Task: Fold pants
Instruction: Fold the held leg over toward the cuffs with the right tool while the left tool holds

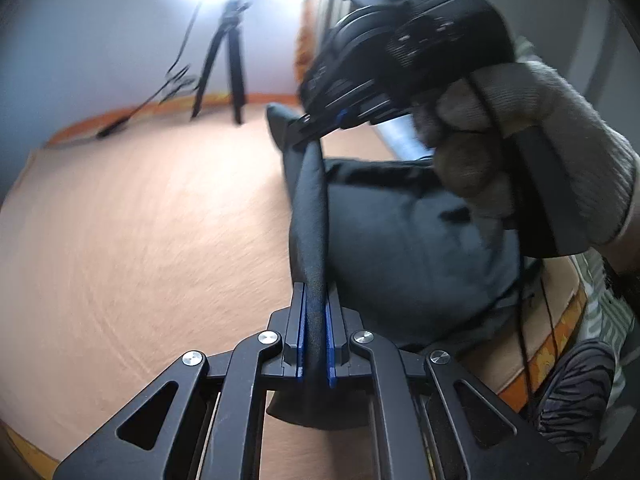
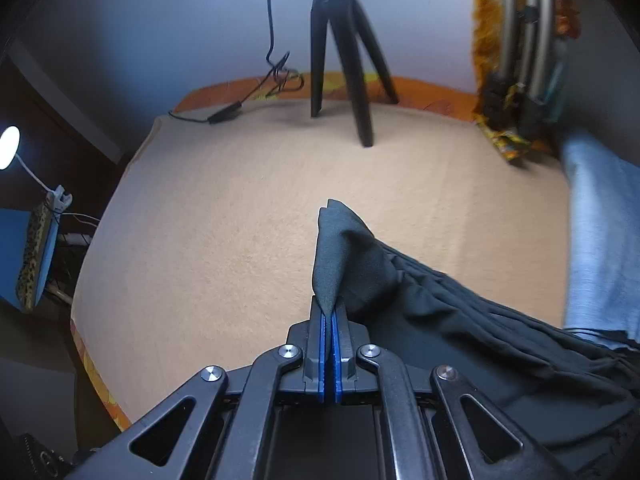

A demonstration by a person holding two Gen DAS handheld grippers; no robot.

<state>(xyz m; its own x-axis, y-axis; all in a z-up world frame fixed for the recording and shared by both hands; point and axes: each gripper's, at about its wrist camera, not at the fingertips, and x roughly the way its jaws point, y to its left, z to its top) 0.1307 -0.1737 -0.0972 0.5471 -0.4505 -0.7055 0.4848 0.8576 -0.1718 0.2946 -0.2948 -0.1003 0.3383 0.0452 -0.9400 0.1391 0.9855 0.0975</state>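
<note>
Behind our work a black tripod (image 2: 340, 60) stands on the tan blanket-covered bed (image 2: 240, 220). We clamp the dark pants (image 1: 400, 240) in both claws: the left claw (image 1: 316, 320) and right claw (image 2: 330, 336) each pinch an edge, lifting it while the rest lies on the bed beside light-blue jeans (image 2: 600, 220).

- The dark charcoal fabric pants (image 2: 460, 320) run off the right wrist view's right edge, so their full length is cut off.
- The black camera tripod (image 1: 228, 60) is blurred, its head lost in window glare.
- The light blue denim garment (image 2: 604, 240) is cropped at the right edge and smeared.
- The grey knit-gloved hand (image 1: 532, 152) hides the black right gripper's handle.
</note>
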